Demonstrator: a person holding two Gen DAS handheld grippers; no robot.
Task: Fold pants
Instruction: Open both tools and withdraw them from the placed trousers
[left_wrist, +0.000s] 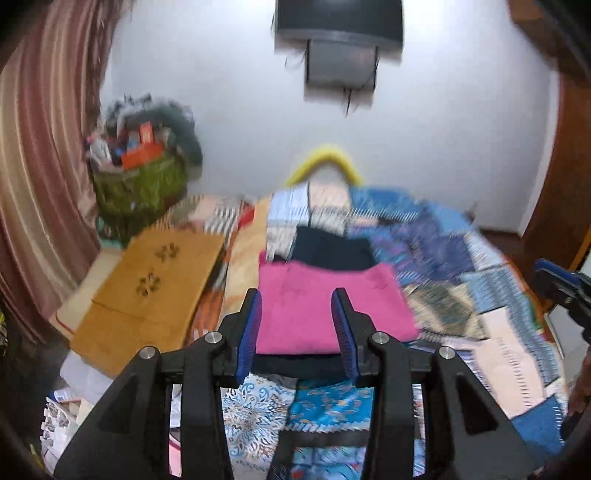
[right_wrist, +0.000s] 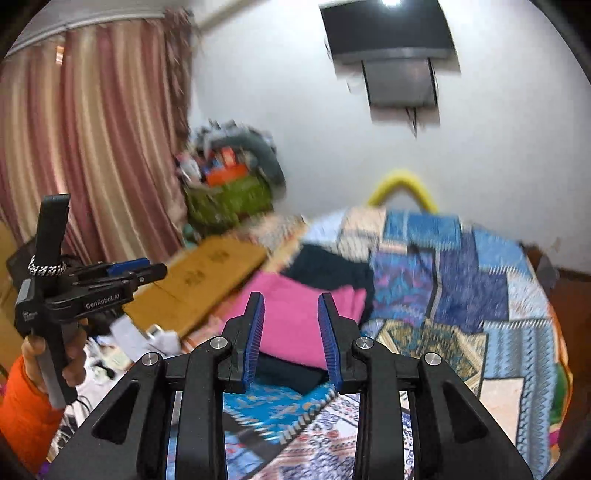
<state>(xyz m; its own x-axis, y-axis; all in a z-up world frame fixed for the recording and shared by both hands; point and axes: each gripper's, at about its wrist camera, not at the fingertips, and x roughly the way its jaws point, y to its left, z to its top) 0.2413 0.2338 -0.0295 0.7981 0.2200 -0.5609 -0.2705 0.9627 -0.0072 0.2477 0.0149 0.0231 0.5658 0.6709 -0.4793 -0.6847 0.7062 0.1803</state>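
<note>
1. The folded pink pants (left_wrist: 325, 302) lie on the patchwork bedspread (left_wrist: 443, 258), touching the dark garment (left_wrist: 332, 247) behind them.
2. The left tool (left_wrist: 297, 325) is partly open, holding nothing, above the pants.
3. The right tool (right_wrist: 291, 332) is likewise partly open and empty.

My left hand-held gripper (left_wrist: 297, 332) hangs over the bed with its blue-padded jaws parted and nothing between them. Beyond the blue pads (left_wrist: 250, 332) I see the folded bright pink fabric pants (left_wrist: 332, 306) lying flat on the blue patchwork bedspread (left_wrist: 461, 258), with a dark navy folded garment (left_wrist: 332, 247) touching their far edge. A flat tan cardboard sheet (left_wrist: 147, 291) lies to the left. The right hand-held gripper (left_wrist: 554, 284) shows at the right edge, blurred.
</note>
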